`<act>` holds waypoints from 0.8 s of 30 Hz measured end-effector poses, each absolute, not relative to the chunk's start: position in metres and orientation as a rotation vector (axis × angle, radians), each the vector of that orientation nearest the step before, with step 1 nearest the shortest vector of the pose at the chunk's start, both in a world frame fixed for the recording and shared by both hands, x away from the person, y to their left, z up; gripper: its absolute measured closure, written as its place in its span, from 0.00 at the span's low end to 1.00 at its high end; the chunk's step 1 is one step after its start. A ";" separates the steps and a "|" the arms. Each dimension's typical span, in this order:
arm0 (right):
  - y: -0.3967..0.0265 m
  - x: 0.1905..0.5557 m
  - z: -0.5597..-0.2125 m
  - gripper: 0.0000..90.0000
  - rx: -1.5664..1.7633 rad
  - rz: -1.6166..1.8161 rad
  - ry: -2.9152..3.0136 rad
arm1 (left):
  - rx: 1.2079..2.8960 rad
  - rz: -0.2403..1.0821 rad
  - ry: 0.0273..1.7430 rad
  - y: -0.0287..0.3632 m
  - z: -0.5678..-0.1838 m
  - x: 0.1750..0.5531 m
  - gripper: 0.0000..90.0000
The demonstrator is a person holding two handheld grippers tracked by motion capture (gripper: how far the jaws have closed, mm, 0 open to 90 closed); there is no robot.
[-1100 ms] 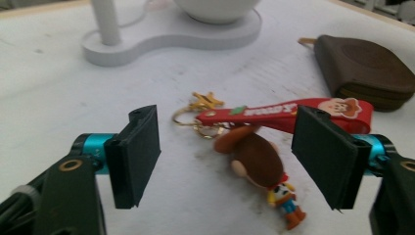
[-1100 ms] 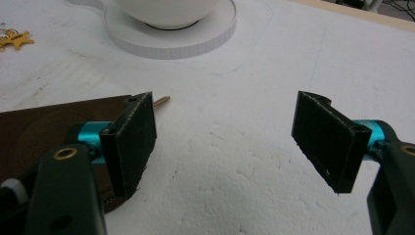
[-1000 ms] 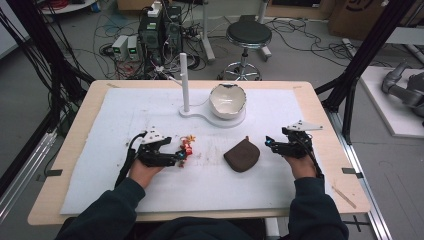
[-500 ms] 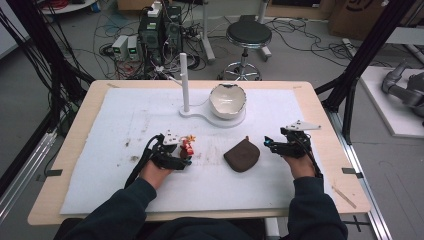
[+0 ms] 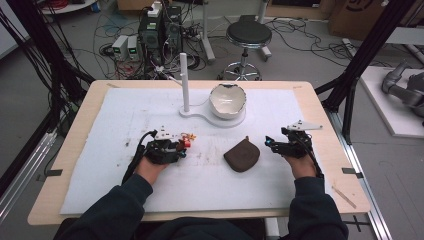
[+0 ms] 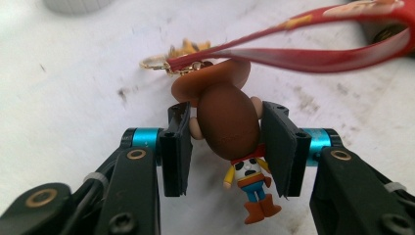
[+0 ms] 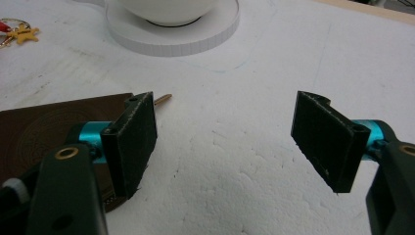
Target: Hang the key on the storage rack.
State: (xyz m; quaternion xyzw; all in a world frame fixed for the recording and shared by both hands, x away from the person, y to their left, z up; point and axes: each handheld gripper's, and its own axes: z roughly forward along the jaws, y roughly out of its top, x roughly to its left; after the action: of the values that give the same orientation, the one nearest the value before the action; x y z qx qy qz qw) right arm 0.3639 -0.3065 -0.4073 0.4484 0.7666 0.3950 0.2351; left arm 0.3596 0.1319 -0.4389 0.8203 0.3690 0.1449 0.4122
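A small cowboy figurine keychain (image 6: 227,127) with a brown hat, gold ring and red strap (image 6: 313,49) lies on the white foam mat (image 5: 150,115). My left gripper (image 6: 226,142) has just been closing its jaws, and the pads now press both sides of the figurine's head. In the high view that gripper (image 5: 181,148) sits left of centre with the keychain (image 5: 188,139) at its tips. My right gripper (image 7: 227,132) stands open over bare mat, with nothing between its pads; the high view places this gripper (image 5: 270,143) just right of a brown pouch (image 5: 242,155).
A white bowl (image 5: 227,100) rests on a white stand base (image 5: 212,117) with an upright post (image 5: 184,82) at the back centre. The brown pouch (image 7: 44,122) lies behind the right gripper's left jaw. A gold star charm (image 7: 22,33) lies farther off.
The left gripper has slid right up to the keychain and its jaws have closed onto the figurine's head. The right gripper has stayed still and open.
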 end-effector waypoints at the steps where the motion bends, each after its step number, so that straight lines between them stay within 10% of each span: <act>1: -0.307 0.364 -0.407 0.28 1.230 1.084 2.103 | 2.048 0.370 0.920 0.134 -0.436 0.360 0.62; 24: -0.306 0.365 -0.406 0.28 1.225 1.092 2.098 | 1.780 0.381 0.771 0.183 -0.327 0.390 0.62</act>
State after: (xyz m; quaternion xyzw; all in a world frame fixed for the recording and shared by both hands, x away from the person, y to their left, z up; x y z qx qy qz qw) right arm 0.3646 -0.3063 -0.4065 0.4469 0.7652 0.3984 0.2367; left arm 0.3899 0.1834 -0.3266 0.7520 0.3257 0.1610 0.5499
